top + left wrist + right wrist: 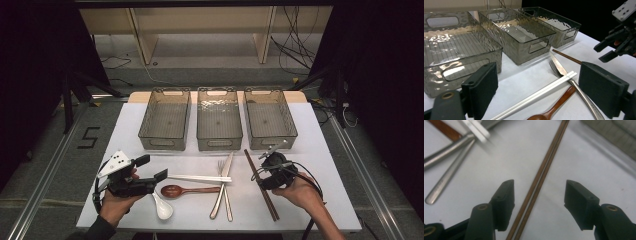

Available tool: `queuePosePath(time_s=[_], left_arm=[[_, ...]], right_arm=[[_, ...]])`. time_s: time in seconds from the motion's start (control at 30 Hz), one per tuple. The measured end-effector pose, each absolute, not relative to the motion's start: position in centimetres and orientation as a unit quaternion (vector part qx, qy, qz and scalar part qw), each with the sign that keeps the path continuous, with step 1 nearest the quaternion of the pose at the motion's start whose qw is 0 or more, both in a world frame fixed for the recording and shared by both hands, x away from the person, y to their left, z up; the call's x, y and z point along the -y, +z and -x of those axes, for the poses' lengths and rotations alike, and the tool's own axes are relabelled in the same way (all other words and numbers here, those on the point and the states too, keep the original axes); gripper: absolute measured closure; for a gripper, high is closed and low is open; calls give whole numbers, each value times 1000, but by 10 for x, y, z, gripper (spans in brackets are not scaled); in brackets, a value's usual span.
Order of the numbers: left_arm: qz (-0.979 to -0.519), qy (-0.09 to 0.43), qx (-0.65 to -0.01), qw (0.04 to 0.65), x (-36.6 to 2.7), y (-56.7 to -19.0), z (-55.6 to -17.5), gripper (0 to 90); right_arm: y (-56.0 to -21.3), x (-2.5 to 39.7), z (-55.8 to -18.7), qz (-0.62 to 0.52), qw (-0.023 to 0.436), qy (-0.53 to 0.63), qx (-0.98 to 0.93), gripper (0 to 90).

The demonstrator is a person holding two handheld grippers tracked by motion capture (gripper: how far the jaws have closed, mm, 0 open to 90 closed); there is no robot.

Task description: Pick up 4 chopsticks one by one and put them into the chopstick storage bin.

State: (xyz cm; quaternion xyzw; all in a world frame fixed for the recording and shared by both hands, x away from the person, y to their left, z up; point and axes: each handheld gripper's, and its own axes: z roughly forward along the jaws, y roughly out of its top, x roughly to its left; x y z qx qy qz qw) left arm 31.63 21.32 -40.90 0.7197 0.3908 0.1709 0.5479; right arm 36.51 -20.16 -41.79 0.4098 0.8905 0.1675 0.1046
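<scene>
Cutlery lies on the white table (330, 200): white chopsticks (200, 178), a wooden spoon (187, 190), a white ceramic spoon (162, 207), a knife (222, 187), a fork (227, 202) and brown chopsticks (268, 200). My left gripper (152, 168) stands open just left of the white chopsticks (539, 93), with nothing between its jaws. My right gripper (260, 176) is open low over the brown chopsticks (549, 155), which run between its jaws untouched. From the left gripper view the right gripper (606, 51) shows at the far right.
Three clear grey bins stand in a row at the back: left (164, 145), middle (219, 144), right (272, 141), all with nothing in them. Bare table lies right of the brown chopsticks and along the front edge. Dark floor and cables surround the table.
</scene>
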Motion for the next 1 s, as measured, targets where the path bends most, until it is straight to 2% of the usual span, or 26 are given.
queuePosePath(time_s=[0.3,1.0], left_arm=[[-721,173,-388,547,-213,-408,-316,153],[-721,172,-388,547,-213,-408,-316,154]], right_arm=[[-435,205,-366,-418,88,121,-896,489],[-450,206,-368,-413,51,78,-906,530]])
